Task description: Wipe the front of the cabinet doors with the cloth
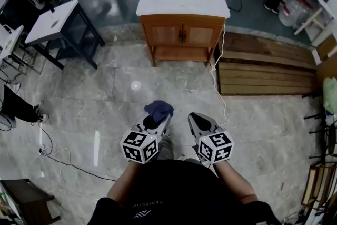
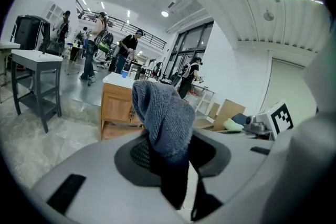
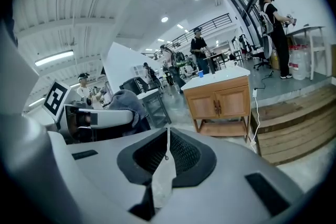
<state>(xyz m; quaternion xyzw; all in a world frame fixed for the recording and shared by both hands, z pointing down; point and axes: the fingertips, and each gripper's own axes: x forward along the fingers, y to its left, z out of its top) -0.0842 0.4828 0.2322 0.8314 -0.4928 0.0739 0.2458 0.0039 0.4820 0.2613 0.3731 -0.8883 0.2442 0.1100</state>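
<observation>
You are standing on the stone floor, well apart from the wooden cabinet, whose doors are facing you. Your left gripper is clamping its fingers on the blue cloth; your right gripper is holding its fingers pressed together, empty.

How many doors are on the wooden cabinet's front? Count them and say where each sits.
2. The left door and the right door sit side by side across the cabinet front, handles meeting mid-front. The cabinet's other faces are hidden.
</observation>
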